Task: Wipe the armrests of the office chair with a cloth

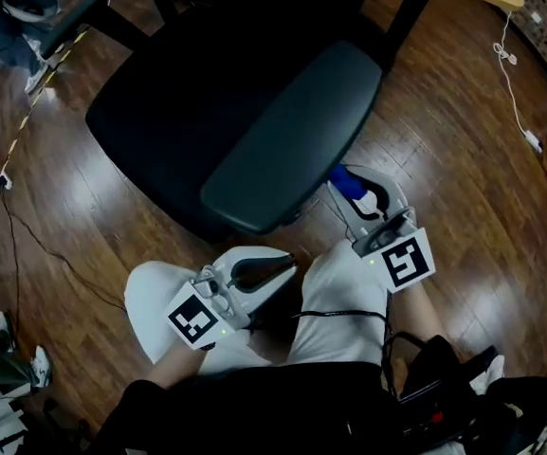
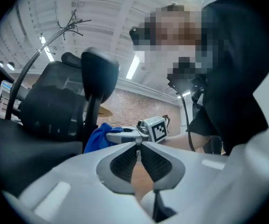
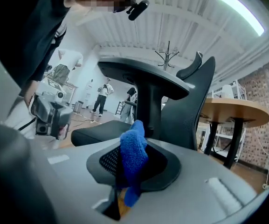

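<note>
down low beside the office chair (image 1: 159, 112), over a dark wood floor (image 1: 463, 188). got the right gripper (image 1: 356, 190) pinching a blue cloth (image 1: 342, 178) just off the near end of the armrest (image 1: 292, 140). can't say from the head view whether touching it or not. same story from the right gripper view: right gripper (image 3: 130, 148) squeezed tight on the cloth (image 3: 133, 160), with a tuft poking up past the tips and a bit hanging below. looking up at the armrest (image 3: 139, 76) overhead on its post, with the seat (image 3: 101, 132) behind and the backrest (image 3: 190, 106) off to the right. also catching a wooden table (image 3: 234, 107) further right and a coat stand (image 3: 167, 55) way back.

got the left gripper (image 1: 287, 262) lower in the head view, over knees in white trousers (image 1: 150, 301), just below the armrest's near end. pressed fully together in the left gripper view, left gripper (image 2: 139, 146) with nothing pinched. past those tips, seeing the right gripper's marker cube (image 2: 158, 129), the cloth (image 2: 99, 136) bunched just left of it, and the armrest (image 2: 99, 71) up above on its stem.
</note>
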Action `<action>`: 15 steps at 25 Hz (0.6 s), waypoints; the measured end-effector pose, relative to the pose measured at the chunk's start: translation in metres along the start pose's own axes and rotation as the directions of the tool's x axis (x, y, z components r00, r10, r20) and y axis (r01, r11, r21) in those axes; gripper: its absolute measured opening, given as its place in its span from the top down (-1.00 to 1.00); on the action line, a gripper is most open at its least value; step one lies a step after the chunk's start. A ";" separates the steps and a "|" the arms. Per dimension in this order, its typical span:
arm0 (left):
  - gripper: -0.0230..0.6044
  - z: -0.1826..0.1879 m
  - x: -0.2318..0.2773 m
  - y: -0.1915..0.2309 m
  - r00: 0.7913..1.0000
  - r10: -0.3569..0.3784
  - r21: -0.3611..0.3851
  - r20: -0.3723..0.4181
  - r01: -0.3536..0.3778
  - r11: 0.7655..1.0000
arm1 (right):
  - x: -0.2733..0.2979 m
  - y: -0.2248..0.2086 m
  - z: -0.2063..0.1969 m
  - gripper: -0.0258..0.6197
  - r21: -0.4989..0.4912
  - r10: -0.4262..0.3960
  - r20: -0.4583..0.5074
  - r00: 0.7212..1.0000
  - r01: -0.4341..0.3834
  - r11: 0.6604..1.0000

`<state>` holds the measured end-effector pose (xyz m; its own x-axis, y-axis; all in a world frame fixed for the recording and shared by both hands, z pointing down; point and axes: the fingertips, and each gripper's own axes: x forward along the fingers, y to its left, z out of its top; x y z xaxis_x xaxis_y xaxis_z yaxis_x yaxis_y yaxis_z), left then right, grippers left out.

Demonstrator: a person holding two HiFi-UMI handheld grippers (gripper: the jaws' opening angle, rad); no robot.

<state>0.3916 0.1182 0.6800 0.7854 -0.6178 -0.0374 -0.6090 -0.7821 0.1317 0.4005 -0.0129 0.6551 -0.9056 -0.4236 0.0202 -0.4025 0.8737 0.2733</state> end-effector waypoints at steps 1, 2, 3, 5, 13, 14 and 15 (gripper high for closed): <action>0.81 -0.006 -0.001 0.007 1.000 0.019 -0.004 0.014 -0.019 1.000 | 0.006 -0.001 0.000 0.70 -0.016 -0.007 0.028 1.000 0.007 1.000; 0.81 -0.012 -0.001 0.012 0.999 0.036 0.000 0.016 -0.036 0.999 | 0.012 -0.003 0.002 0.70 -0.025 -0.018 0.056 0.998 0.020 0.999; 0.81 -0.018 -0.001 0.015 0.999 0.048 0.013 0.006 -0.048 0.999 | 0.015 -0.005 0.005 0.70 -0.021 -0.038 0.083 0.996 0.040 0.999; 0.81 -0.025 0.003 0.014 0.998 0.055 0.046 -0.013 -0.054 0.997 | 0.017 -0.011 0.020 0.70 0.022 -0.093 0.138 0.986 0.091 0.996; 0.83 -0.046 0.029 -0.007 0.999 -0.003 0.146 -0.049 0.010 0.989 | 0.014 -0.017 0.068 0.70 -0.014 -0.200 0.214 0.956 0.208 0.978; 0.83 -0.048 0.034 -0.006 0.999 -0.012 0.157 -0.043 0.019 0.987 | 0.014 -0.018 0.066 0.70 -0.024 -0.203 0.224 0.953 0.214 0.977; 0.83 -0.051 0.039 -0.003 0.999 -0.013 0.153 -0.036 0.019 0.988 | 0.014 -0.020 0.064 0.70 -0.027 -0.209 0.239 0.948 0.221 0.975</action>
<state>0.4301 0.1007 0.7287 0.7969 -0.6041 -0.0033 -0.6040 -0.7966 -0.0223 0.3871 -0.0208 0.5882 -0.8068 -0.5269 -0.2673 -0.5891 0.7513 0.2974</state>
